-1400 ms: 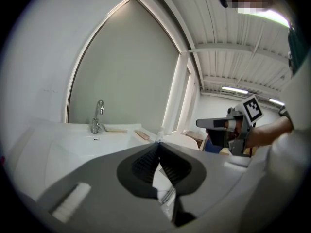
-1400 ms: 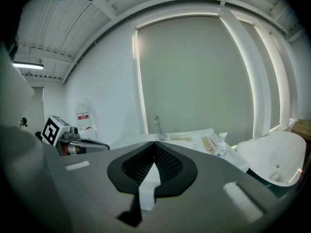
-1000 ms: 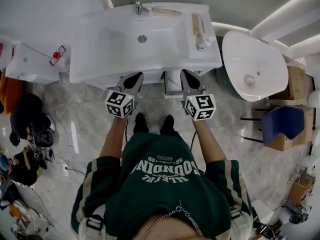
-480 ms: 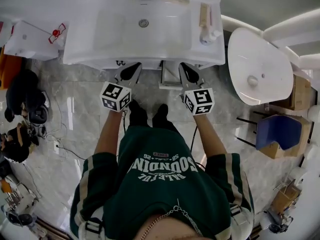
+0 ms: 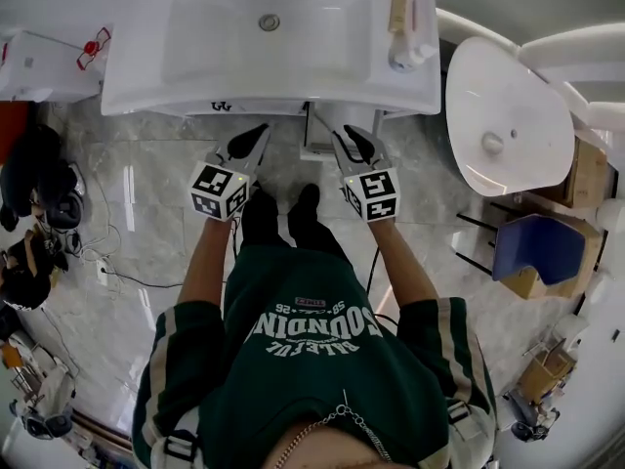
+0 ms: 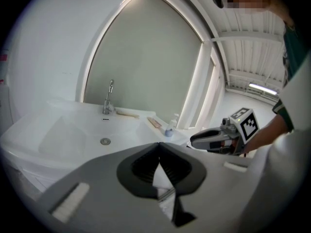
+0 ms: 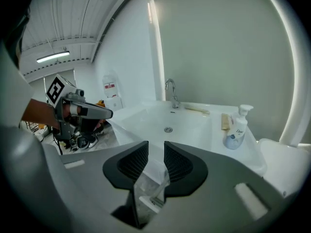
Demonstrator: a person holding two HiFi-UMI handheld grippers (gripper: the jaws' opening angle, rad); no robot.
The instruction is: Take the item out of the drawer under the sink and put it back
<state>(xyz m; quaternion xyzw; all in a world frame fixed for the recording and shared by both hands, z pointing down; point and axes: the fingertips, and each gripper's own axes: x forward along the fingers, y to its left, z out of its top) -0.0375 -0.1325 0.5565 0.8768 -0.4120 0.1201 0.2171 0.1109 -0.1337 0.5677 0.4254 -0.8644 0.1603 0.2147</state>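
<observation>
I stand at a white sink (image 5: pixel 127 86) with a chrome faucet (image 7: pixel 171 93). Both grippers hang just below its front edge. My left gripper (image 5: pixel 262 128) is shut, its jaws meeting at the tip with nothing in them (image 6: pixel 158 147). My right gripper (image 5: pixel 349 135) has just been opening; its jaws stand apart with nothing between them (image 7: pixel 156 147). Through that gap I see the white cabinet front (image 7: pixel 150 198) under the sink. Between the two grippers a white unit (image 5: pixel 320 135) shows below the basin. No drawer item is in view.
A soap bottle (image 5: pixel 402 59) and a wooden brush stand on the sink's right ledge. A white oval tub (image 5: pixel 498 115) lies to the right, a blue chair (image 5: pixel 547 242) and cartons beyond it. Cables (image 5: pixel 107 272) and bags lie on the marble floor at left.
Both grippers have sunk from the sink's edge to below it, and the sink has slid up the head view. The right jaws now stand apart.
</observation>
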